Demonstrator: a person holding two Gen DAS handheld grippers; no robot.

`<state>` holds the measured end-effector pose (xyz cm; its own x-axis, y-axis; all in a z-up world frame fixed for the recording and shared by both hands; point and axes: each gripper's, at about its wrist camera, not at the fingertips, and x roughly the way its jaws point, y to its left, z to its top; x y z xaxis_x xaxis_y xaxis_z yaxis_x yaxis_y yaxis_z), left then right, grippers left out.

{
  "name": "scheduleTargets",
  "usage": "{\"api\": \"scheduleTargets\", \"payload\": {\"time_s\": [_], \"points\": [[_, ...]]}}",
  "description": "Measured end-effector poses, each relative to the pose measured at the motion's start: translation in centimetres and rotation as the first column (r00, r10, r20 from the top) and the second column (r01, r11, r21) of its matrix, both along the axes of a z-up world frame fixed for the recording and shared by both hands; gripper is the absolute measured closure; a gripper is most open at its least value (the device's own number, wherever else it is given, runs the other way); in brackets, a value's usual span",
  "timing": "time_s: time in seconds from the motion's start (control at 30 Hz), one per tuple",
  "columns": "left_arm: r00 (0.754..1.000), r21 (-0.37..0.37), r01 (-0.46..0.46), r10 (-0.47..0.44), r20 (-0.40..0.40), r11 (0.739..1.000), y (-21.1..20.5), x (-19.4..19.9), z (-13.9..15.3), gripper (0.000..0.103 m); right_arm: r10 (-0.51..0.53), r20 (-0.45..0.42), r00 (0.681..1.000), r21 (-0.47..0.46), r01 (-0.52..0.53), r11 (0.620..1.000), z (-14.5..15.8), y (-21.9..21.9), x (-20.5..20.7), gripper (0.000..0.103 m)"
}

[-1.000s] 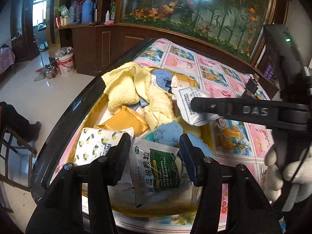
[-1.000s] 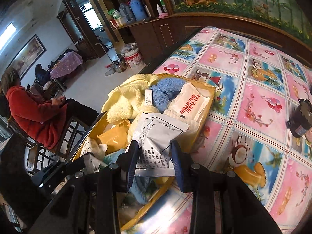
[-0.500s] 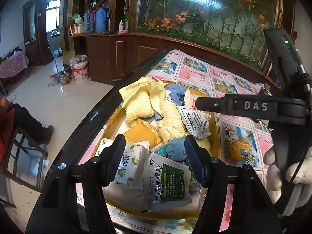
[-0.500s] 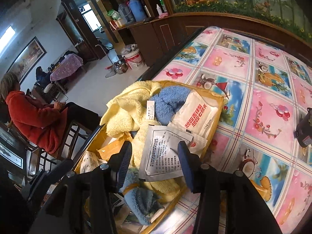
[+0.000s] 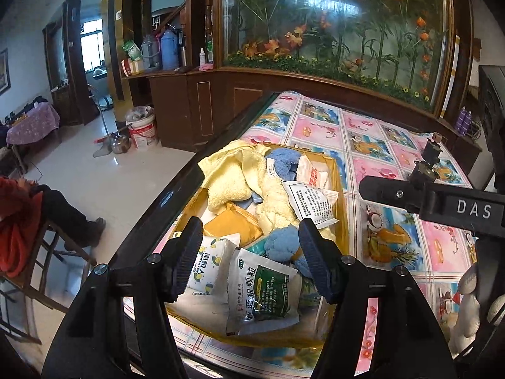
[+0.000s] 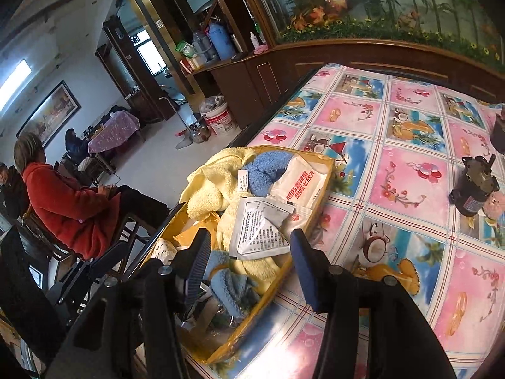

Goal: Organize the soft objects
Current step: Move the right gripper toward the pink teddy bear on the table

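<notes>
Left wrist: left gripper (image 5: 251,246) hanging released above the tray (image 5: 342,218); green sachet (image 5: 262,290) lying just below it, light and slippery. Right wrist: right gripper (image 6: 249,246), jaws having just widened, hovering empty over a limp white sachet (image 6: 258,227); best pinched by its edge.

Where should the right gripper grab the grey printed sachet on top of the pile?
Probably the sachet's near bottom edge, coming from above with the right gripper. It lies flat on the yellow towel, uncovered, and that thin edge faces the open jaws; the far corner tucks against the white pouch.
</notes>
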<state>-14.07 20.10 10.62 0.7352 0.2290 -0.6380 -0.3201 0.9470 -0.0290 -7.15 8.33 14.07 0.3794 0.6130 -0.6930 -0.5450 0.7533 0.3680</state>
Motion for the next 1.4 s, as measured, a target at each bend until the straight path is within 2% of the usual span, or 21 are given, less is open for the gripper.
{"api": "scheduleTargets", "payload": {"time_s": [0.43,0.73,0.97,1.07,1.2,1.27,1.4], "points": [[1.0,0.072,0.006,-0.006,0.007,0.997,-3.2,-0.6,1.3,0.039,-0.026,0.013,1.0,0.015,0.026,1.0,-0.5,-3.1,-2.7,0.05],[1.0,0.115,0.008,-0.009,0.001,0.993,-4.9,-0.7,1.5,0.039,-0.025,0.03,0.999,0.011,0.024,1.0,-1.0,-4.0,-4.0,0.045],[0.998,0.101,0.054,-0.053,-0.016,0.993,-5.9,-0.5,1.2,0.039,-0.045,0.004,0.999,0.012,0.045,0.999,-2.3,-5.5,-4.1,0.043],[0.993,0.046,0.115,-0.113,-0.035,0.992,-6.5,-0.3,0.8,0.039,-0.085,-0.034,0.996,0.009,0.085,0.996,-3.6,-7.6,-3.8,0.043],[0.972,0.019,0.227,-0.225,-0.067,0.974,-8.9,0.3,0.0,0.039,-0.176,-0.061,0.982,0.004,0.177,0.984,-4.7,-12.5,-3.4,0.043],[0.961,0.001,0.265,-0.264,-0.082,0.964,-9.9,0.8,-0.5,0.039,-0.255,-0.072,0.964,-0.015,0.255,0.967,-5.1,-15.9,-2.6,0.043],[0.936,-0.068,0.32,-0.326,-0.13,0.945,-11.6,1.9,-2.0,0.039,-0.422,-0.099,0.901,-0.029,0.422,0.906,-5.4,-22.8,-0.5,0.043]]}}
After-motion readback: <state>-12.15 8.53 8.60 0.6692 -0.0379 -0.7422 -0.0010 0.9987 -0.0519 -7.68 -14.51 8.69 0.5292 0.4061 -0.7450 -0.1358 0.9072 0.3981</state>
